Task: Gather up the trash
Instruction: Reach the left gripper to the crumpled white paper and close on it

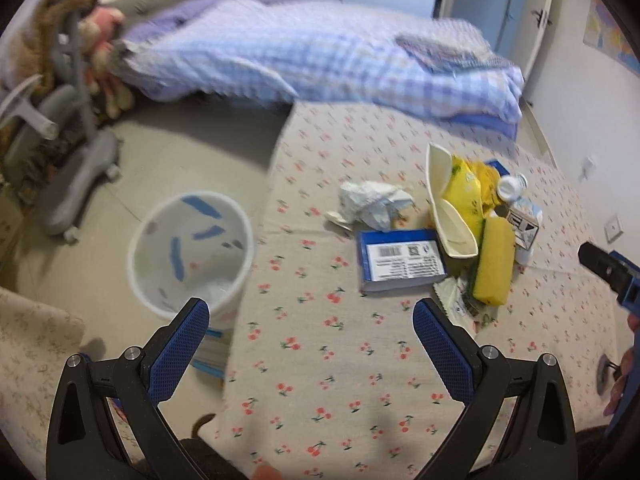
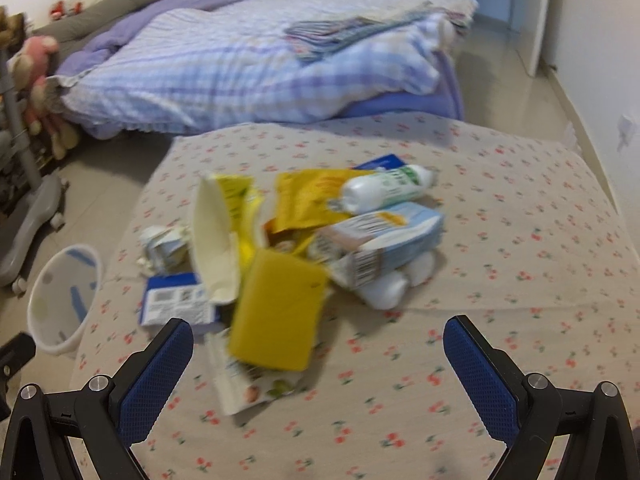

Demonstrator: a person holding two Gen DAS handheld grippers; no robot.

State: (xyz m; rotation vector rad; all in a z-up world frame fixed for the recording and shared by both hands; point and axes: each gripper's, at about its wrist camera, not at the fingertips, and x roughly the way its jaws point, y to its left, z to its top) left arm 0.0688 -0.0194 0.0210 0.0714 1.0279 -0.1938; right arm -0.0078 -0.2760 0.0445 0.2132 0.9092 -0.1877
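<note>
A pile of trash lies on a cherry-print cloth surface [image 1: 320,360]: a yellow sponge [image 1: 494,260] [image 2: 276,312], a blue box with a barcode label [image 1: 400,260] [image 2: 176,300], crumpled white paper [image 1: 372,200] [image 2: 164,248], a cream bowl [image 1: 444,204] [image 2: 212,236], yellow wrappers [image 2: 312,196], a white bottle [image 2: 388,188] and a light-blue carton [image 2: 384,244]. A white waste bin [image 1: 188,252] [image 2: 64,300] stands on the floor at the left. My left gripper [image 1: 312,320] is open and empty, in front of the box. My right gripper [image 2: 318,336] is open and empty, just before the sponge; it also shows in the left wrist view [image 1: 612,276].
A bed with a purple checked quilt [image 1: 320,52] [image 2: 248,56] lies behind. A grey chair base [image 1: 76,184] and plush toys [image 1: 104,40] stand at the left. A flat snack wrapper [image 2: 248,384] lies under the sponge. Books [image 1: 212,352] lie on the floor by the bin.
</note>
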